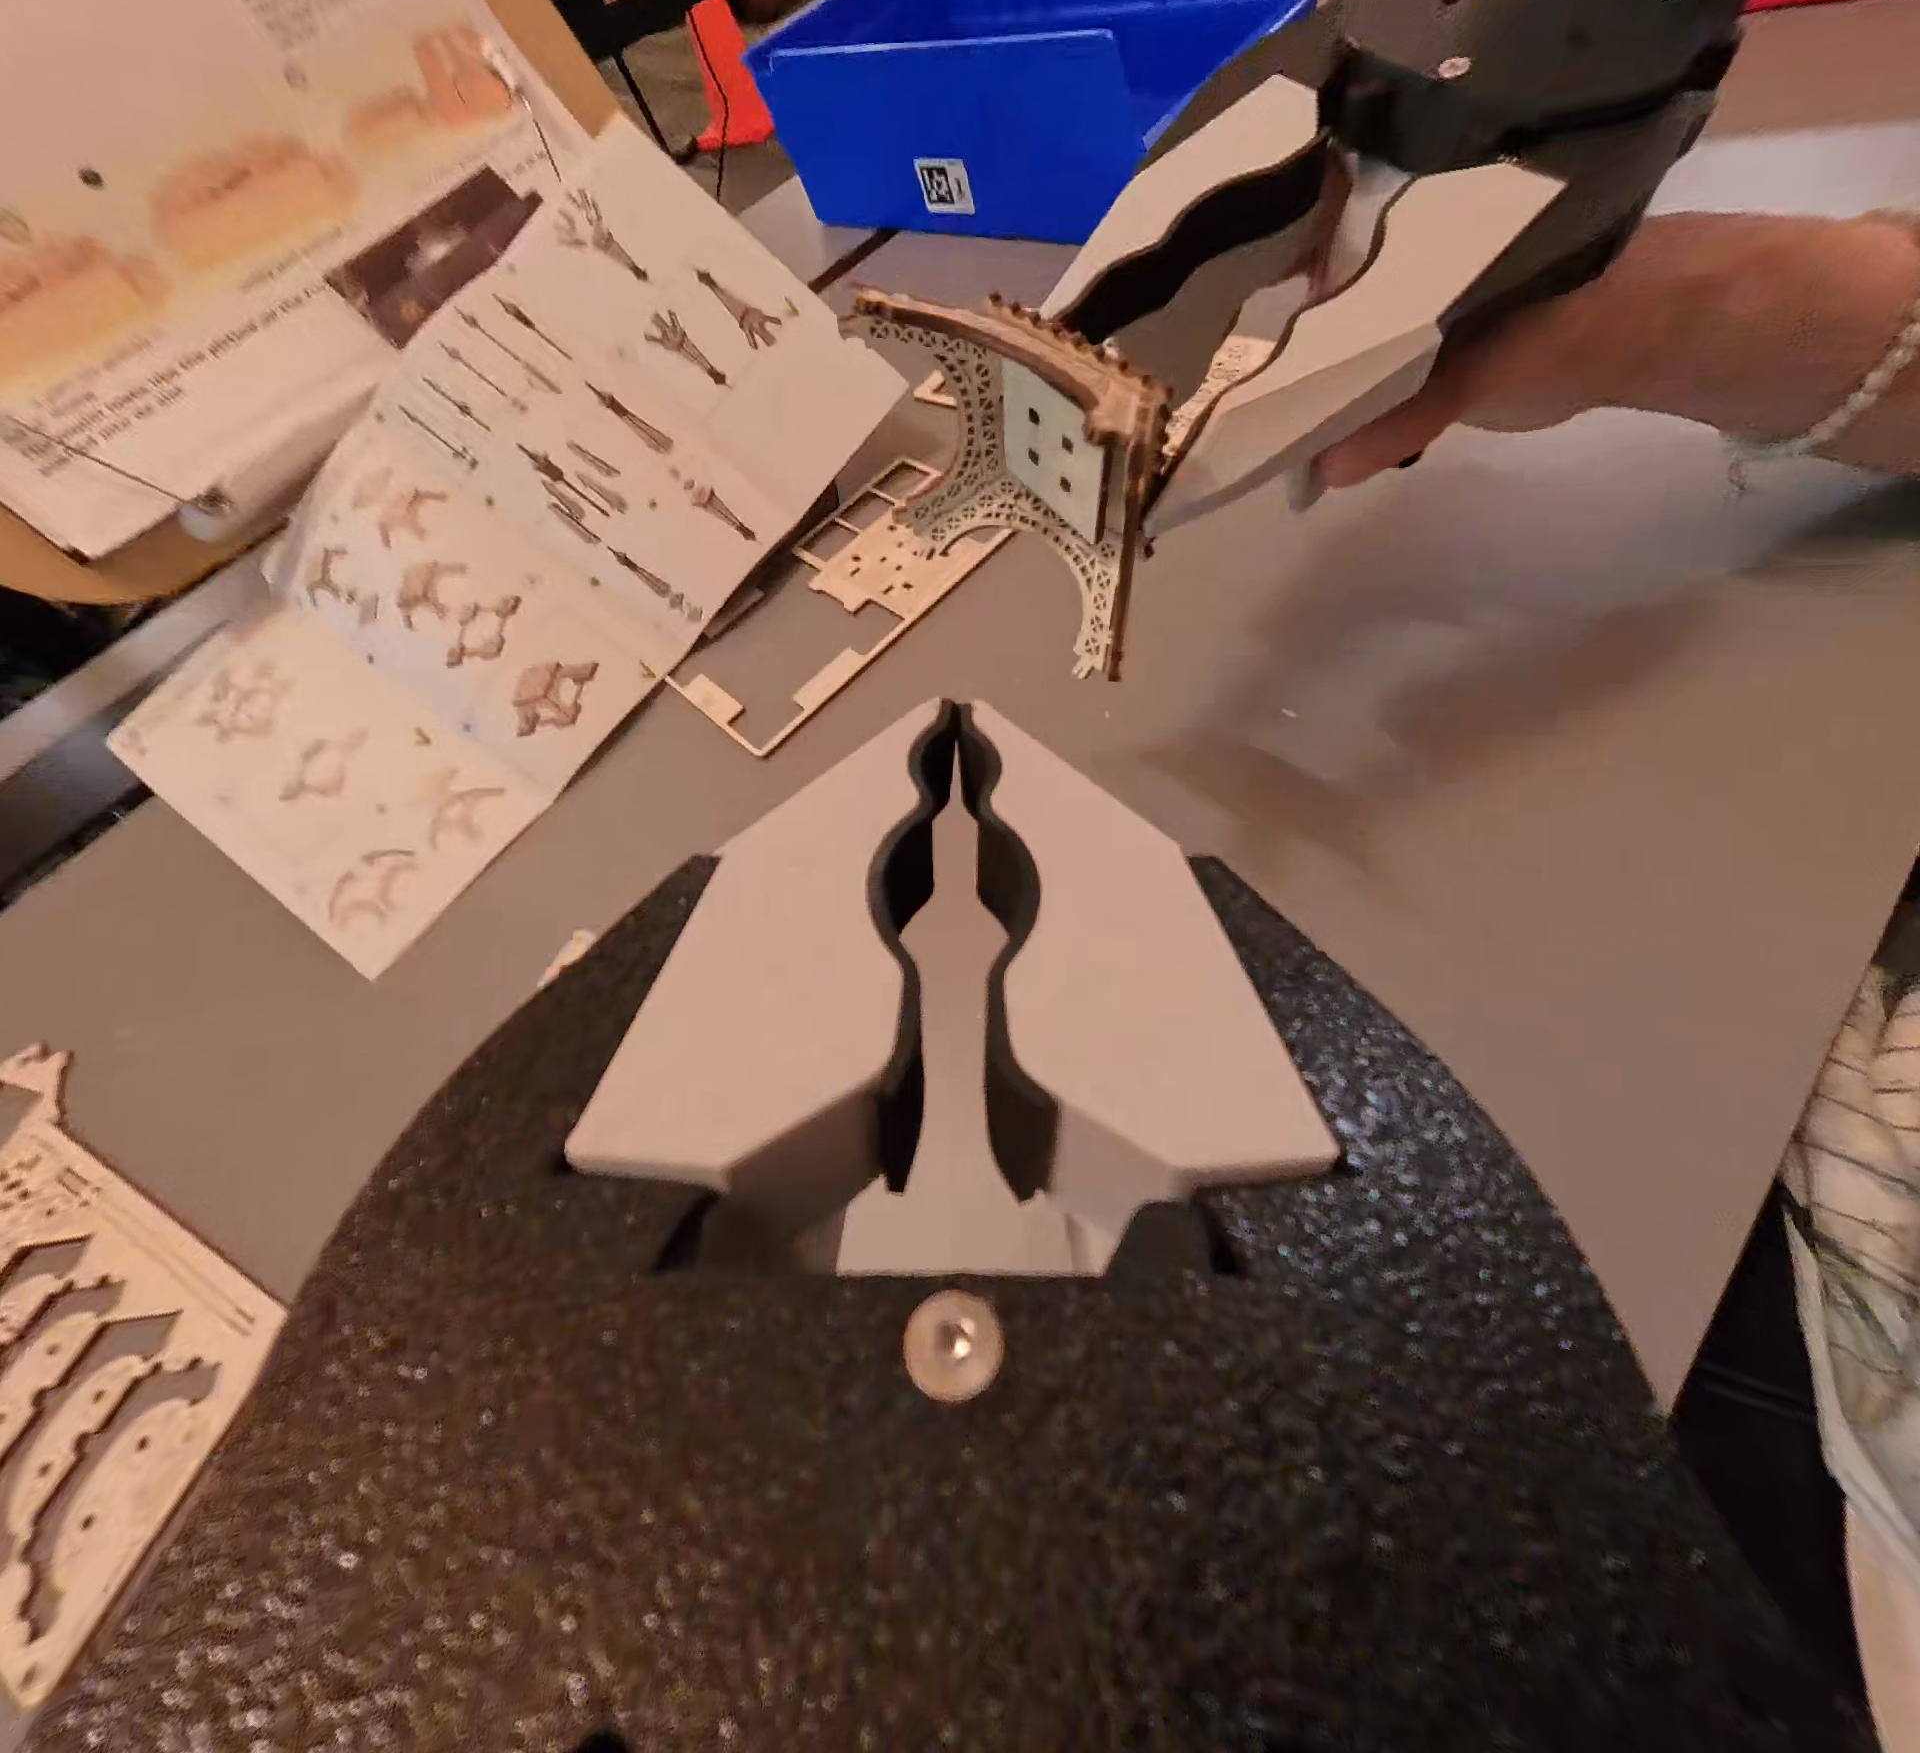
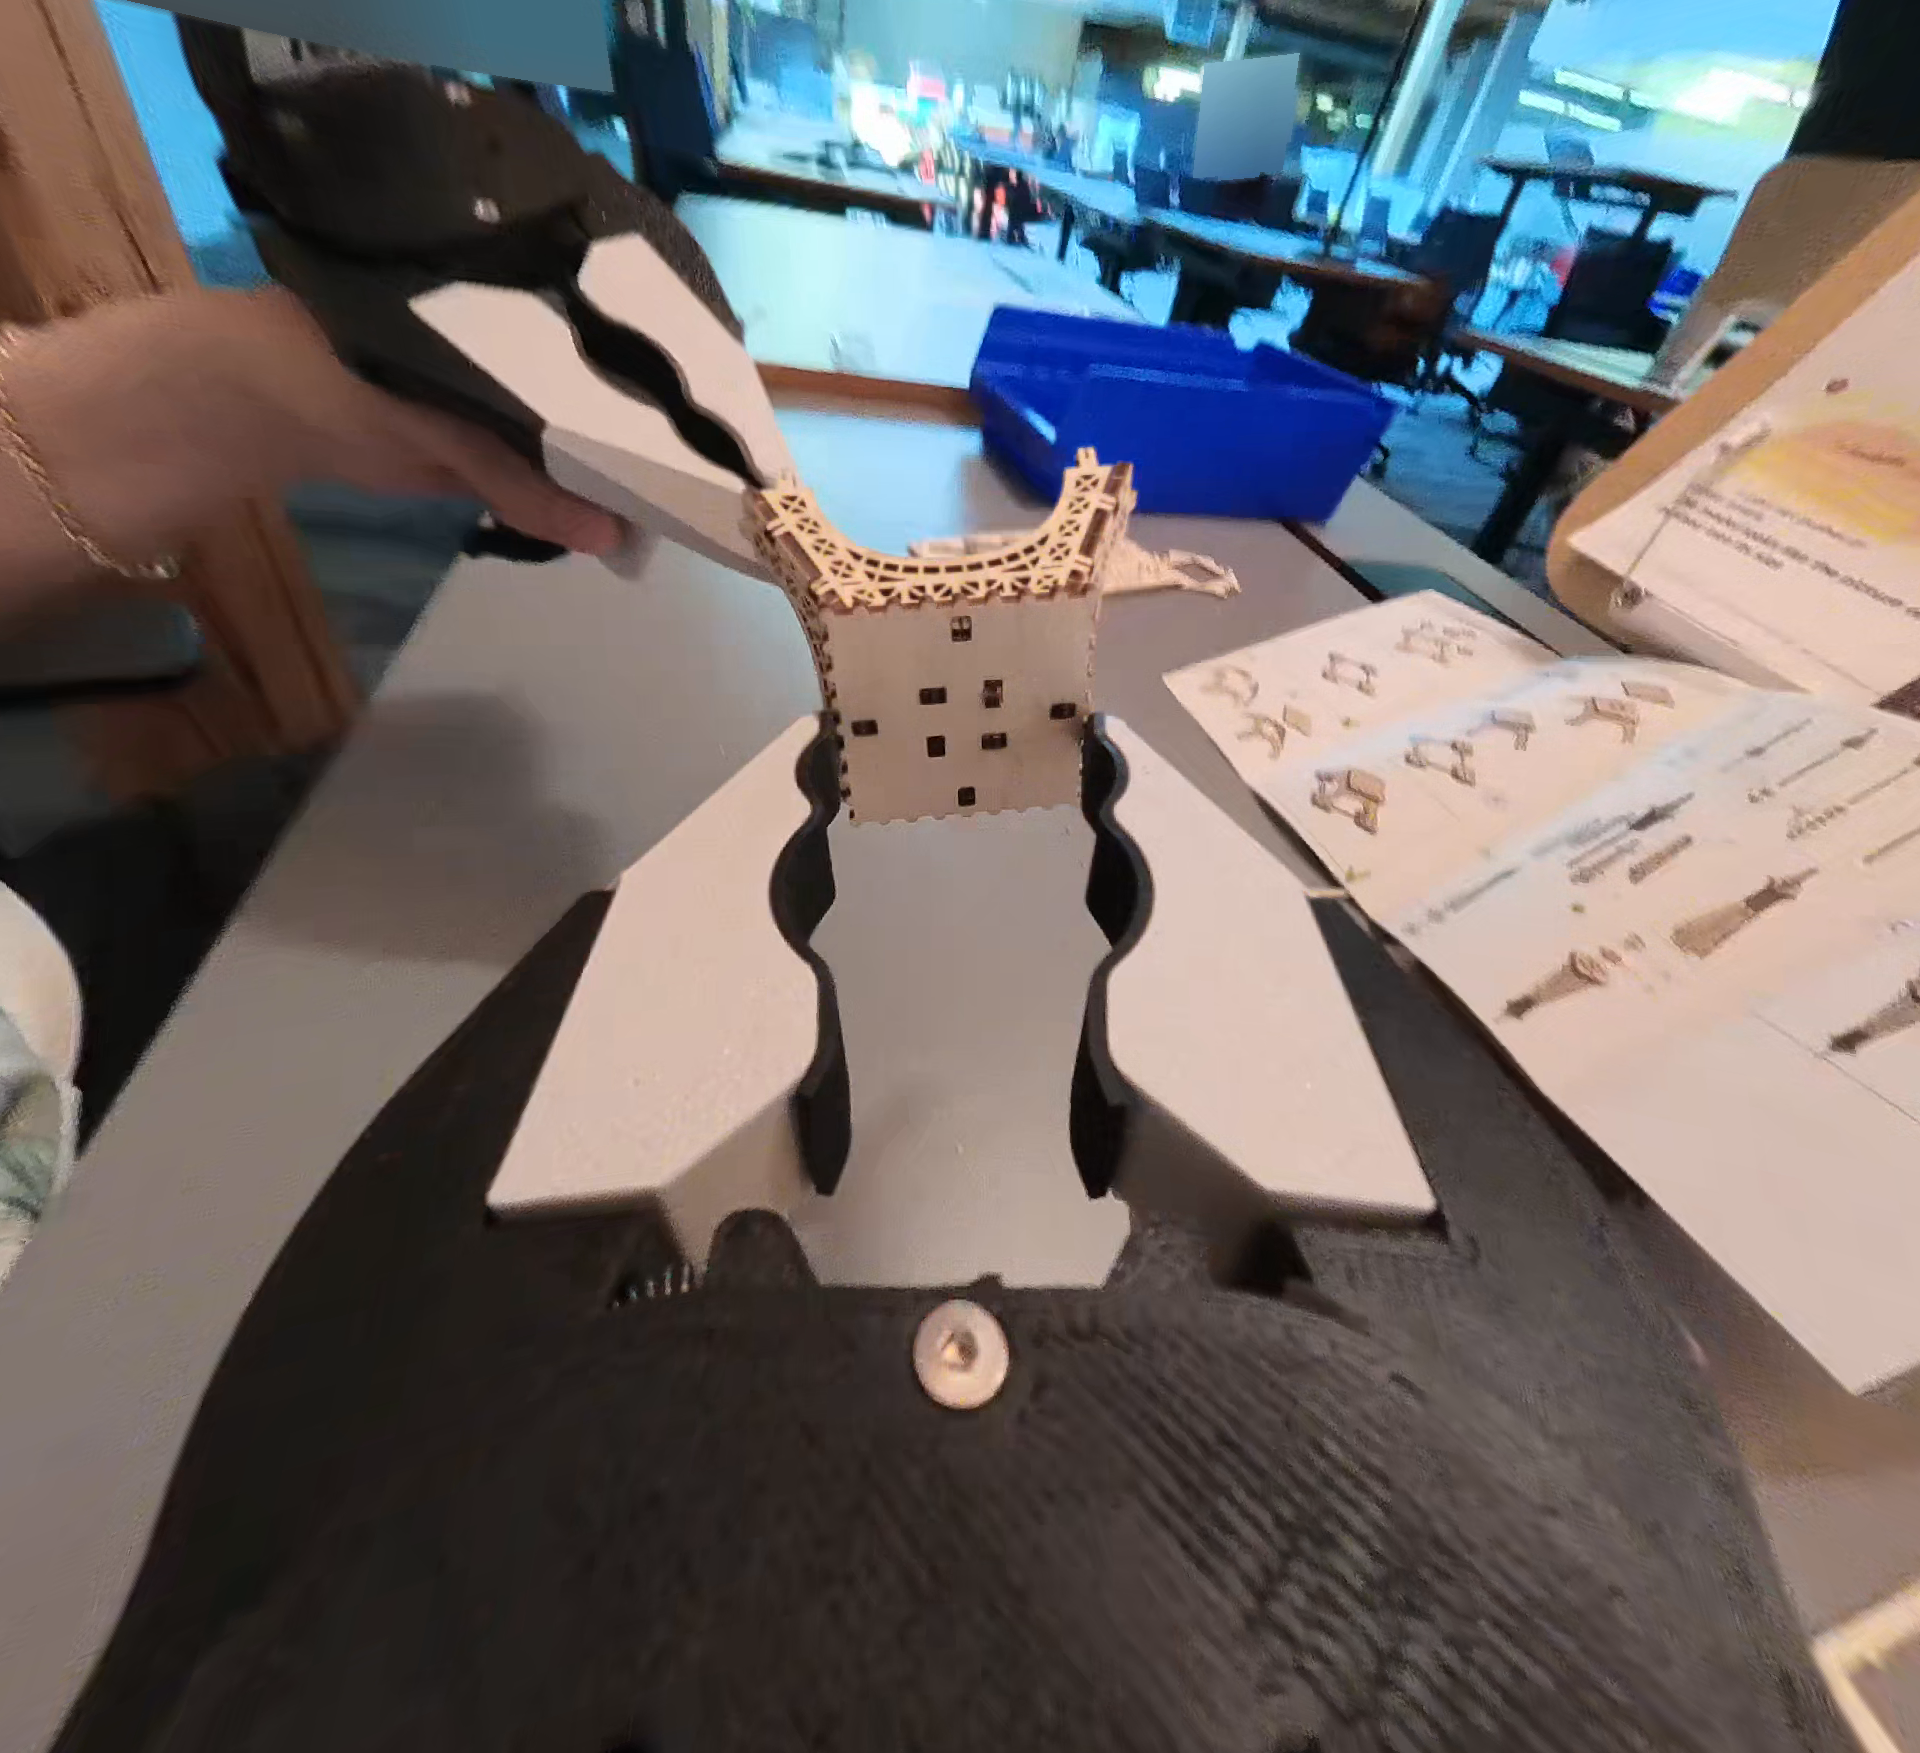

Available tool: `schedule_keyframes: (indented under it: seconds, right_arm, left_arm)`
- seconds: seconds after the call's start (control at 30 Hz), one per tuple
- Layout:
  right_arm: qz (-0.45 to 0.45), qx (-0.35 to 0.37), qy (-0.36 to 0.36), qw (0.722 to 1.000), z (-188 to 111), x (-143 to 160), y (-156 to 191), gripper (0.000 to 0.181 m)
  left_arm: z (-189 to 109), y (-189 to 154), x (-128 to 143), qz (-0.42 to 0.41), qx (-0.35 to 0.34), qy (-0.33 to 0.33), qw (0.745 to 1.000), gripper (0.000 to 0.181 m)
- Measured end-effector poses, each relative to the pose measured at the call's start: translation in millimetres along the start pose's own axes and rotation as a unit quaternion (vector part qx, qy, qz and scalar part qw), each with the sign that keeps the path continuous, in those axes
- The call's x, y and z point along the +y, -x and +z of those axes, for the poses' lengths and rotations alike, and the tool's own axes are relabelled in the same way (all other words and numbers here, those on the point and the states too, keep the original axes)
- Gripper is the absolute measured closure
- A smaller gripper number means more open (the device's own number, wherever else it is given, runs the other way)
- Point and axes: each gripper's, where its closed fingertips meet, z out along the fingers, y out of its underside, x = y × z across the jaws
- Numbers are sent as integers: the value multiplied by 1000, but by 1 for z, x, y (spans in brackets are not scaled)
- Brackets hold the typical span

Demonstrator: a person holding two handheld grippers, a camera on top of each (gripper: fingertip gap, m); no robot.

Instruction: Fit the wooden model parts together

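The right claw (image 2: 961, 768) grips the flat square end of the half-built wooden tower base (image 2: 961, 664), up off the desk (image 2: 582, 716). Its curved legs point away from that claw. The left claw (image 1: 954, 727) is pinched shut, holding nothing, its tips touching one leg. More uncut wooden sheets (image 1: 94, 1371) lie beside it, so much is left.

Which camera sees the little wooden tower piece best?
The right wrist view: the wooden tower piece sits centred and close, clamped in the right gripper, its slotted plate facing the camera. The left wrist view shows it farther off, sideways, partly hidden by fingers.
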Motion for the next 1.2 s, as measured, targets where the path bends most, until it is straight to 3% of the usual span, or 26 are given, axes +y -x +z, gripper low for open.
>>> schedule_keyframes:
  seconds: [0.13,0.37,0.93,1.2]
  right_arm:
    - [-24,13,62,998,3,21,3,136]
    - [-54,30,86,994,1,25,3,136]
    - [-54,40,120,990,3,37,2,136]
    - [-17,36,109,993,3,37,0,136]
  left_arm:
    - [9,-1,10,-27,13,5,1000,181]
    - [22,-6,16,-67,36,1,997,181]
    - [40,-19,27,-94,68,-11,993,181]
    - [44,-36,28,-95,99,-21,990,169]
